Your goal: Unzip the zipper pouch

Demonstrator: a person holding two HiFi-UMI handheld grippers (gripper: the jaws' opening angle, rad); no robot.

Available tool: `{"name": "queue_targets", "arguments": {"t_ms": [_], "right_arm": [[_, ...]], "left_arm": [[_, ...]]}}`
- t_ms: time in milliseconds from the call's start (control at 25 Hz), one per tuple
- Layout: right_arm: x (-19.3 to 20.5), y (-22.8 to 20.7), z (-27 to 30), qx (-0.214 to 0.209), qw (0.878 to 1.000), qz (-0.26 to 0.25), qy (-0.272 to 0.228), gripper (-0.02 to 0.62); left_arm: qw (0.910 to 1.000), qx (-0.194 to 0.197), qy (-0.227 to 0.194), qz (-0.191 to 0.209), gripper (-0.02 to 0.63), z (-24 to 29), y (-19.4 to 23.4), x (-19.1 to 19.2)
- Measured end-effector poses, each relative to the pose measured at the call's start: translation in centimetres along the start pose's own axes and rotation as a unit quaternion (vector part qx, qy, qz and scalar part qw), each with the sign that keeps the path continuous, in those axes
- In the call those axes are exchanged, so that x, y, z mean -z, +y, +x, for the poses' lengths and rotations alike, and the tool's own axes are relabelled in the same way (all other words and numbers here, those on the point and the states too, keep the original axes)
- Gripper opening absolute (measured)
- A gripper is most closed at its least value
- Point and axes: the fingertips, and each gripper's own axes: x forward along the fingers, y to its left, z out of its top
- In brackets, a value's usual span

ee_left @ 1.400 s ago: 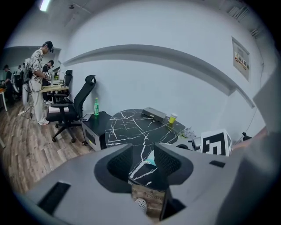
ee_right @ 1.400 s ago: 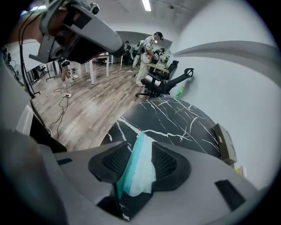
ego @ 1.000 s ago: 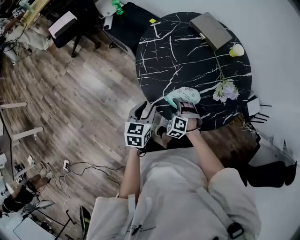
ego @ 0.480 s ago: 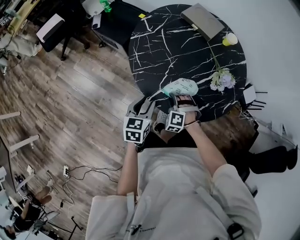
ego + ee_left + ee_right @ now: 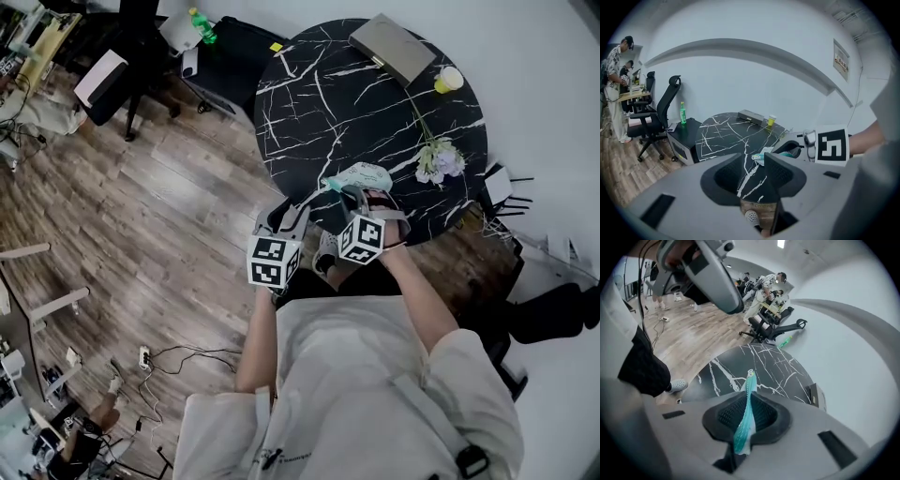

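The right gripper [image 5: 750, 398] has just been closing its jaws and now pinches the mint-green fabric zipper pouch [image 5: 744, 425] edge-on at the near rim of the round black marble-veined table [image 5: 319, 103] — a hold to pull against — while the left gripper [image 5: 753, 164], jaws apart on nothing, hovers beside its end.

Black marbled table [image 5: 309, 103]: box [image 5: 392, 49], cup [image 5: 448, 80], flowers [image 5: 437, 161]

Your right tongs [image 5: 367, 195] cover the near end of the pouch [image 5: 361, 174] at the near edge of the worktop [image 5: 319, 112], so that end is hidden in the head view. The print on the wall sign [image 5: 842, 59] beyond the worktop is too small to read.
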Motion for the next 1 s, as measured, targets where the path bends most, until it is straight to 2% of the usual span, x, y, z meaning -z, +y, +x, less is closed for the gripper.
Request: {"name": "queue_targets", "arguments": {"t_ms": [120, 360, 560, 720, 1000], "right_arm": [[0.1, -1.4, -1.1, -0.008, 0.999, 0.049, -0.021, 0.031], [0.5, -3.6, -2.8, -0.04, 0.988, 0.131, -0.068, 0.029], [1.3, -5.2, -4.3, -0.073, 0.978, 0.165, -0.107, 0.028], [2.0, -6.5, -5.9, -0.106, 0.963, 0.2, -0.144, 0.028], [1.5, -9.1, -9.1, -0.151, 0.932, 0.242, -0.226, 0.028]], "left_arm": [[0.9999, 0.0, -0.007, -0.008, 0.155, 0.3, -0.6, -0.8], [0.9997, 0.011, -0.004, 0.022, 0.155, 1.1, -2.8, -2.2], [0.9998, 0.016, -0.005, 0.013, 0.155, 1.5, -4.0, -3.0], [0.9992, 0.028, 0.002, 0.03, 0.155, 2.1, -5.5, -3.2], [0.9975, 0.036, -0.033, 0.05, 0.155, 2.2, -6.7, -6.6]]}}
